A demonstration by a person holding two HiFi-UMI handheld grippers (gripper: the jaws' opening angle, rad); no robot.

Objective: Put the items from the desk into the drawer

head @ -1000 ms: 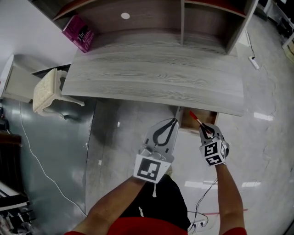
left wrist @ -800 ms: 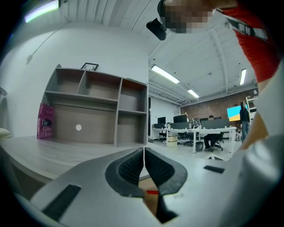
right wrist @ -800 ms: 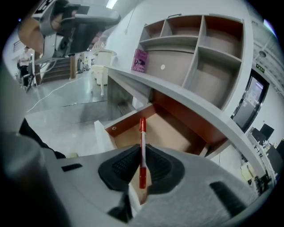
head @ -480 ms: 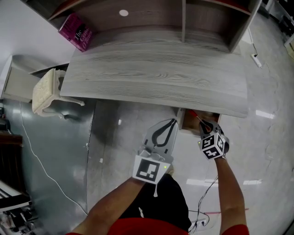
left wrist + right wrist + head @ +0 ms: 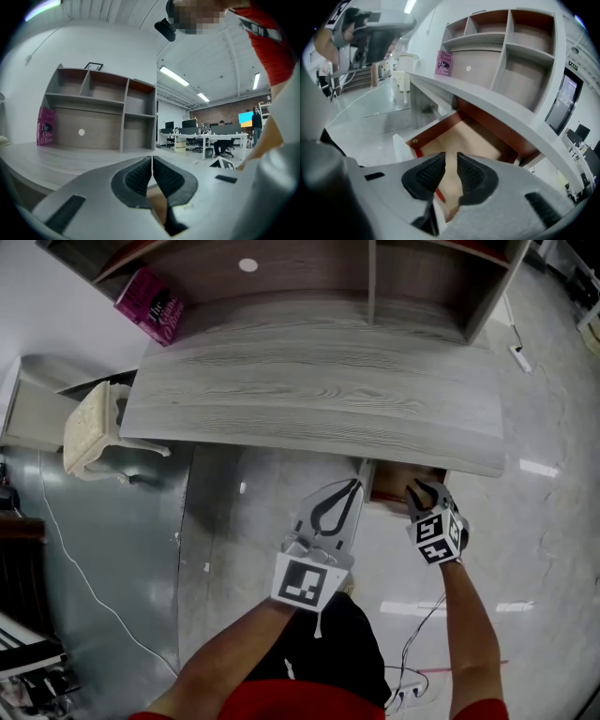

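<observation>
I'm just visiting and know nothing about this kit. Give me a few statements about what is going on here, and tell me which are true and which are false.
1. The drawer under the desk is open. True.
2. The left hand-held gripper holds a book. False: its jaws are shut together on nothing.
3. The right hand-held gripper has its jaws apart, above the drawer. True.
4. The pink book lies in the drawer. False: it stands on the desk, at the left end, against the shelf unit.
</observation>
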